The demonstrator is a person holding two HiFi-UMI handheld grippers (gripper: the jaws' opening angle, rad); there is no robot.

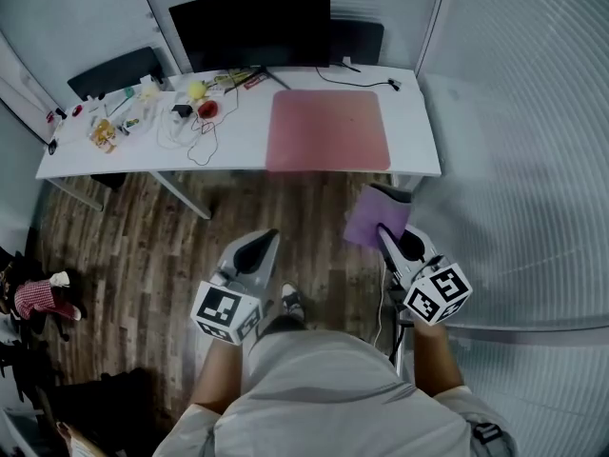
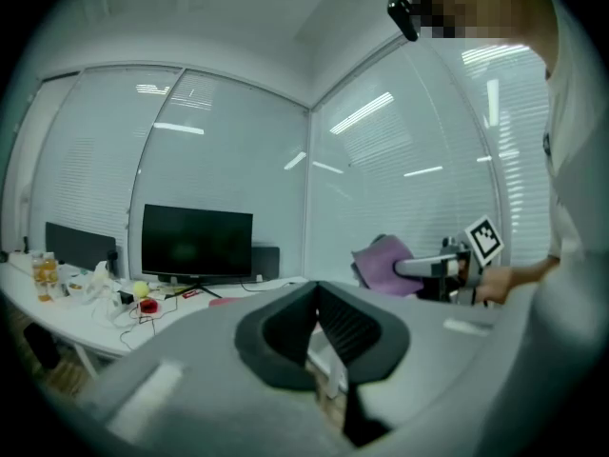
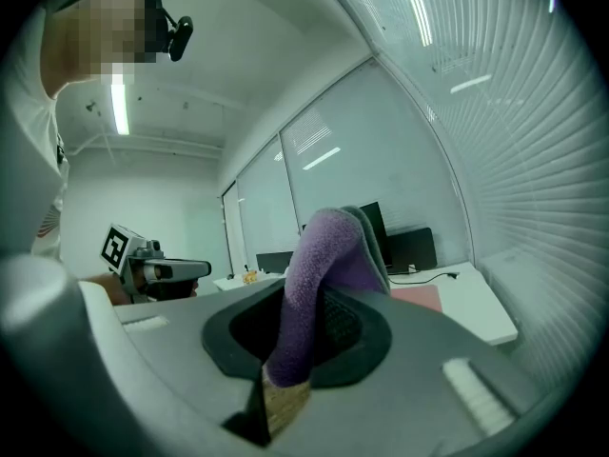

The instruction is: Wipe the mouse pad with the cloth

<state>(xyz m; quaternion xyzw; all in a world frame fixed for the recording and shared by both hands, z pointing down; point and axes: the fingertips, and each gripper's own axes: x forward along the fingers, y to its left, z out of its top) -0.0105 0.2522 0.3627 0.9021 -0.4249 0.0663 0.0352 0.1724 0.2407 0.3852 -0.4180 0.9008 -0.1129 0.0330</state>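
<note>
- The person stands back from the white table (image 1: 419, 133), over a wood floor (image 1: 143, 246).
- The right gripper (image 1: 388, 234) has its fingers pressed on a purple cloth (image 1: 369, 219). The cloth sticks up out of the jaws and flops over.
- The left gripper (image 1: 259, 246) has its fingers pushed together, with nothing between them.
- The pink mouse pad (image 1: 326, 129) lies flat on the table, at the front edge and near the right end. The cloth is well apart from it, up in the air over the floor.
- A black monitor (image 1: 250, 27) stands at the back edge.
- Near the left end are small bottles (image 1: 103, 133). They are too small to tell what is in them.
- A yellow ball (image 1: 196, 89) and a red thing (image 1: 206, 109) lie among thin cables left of the pad.
</note>
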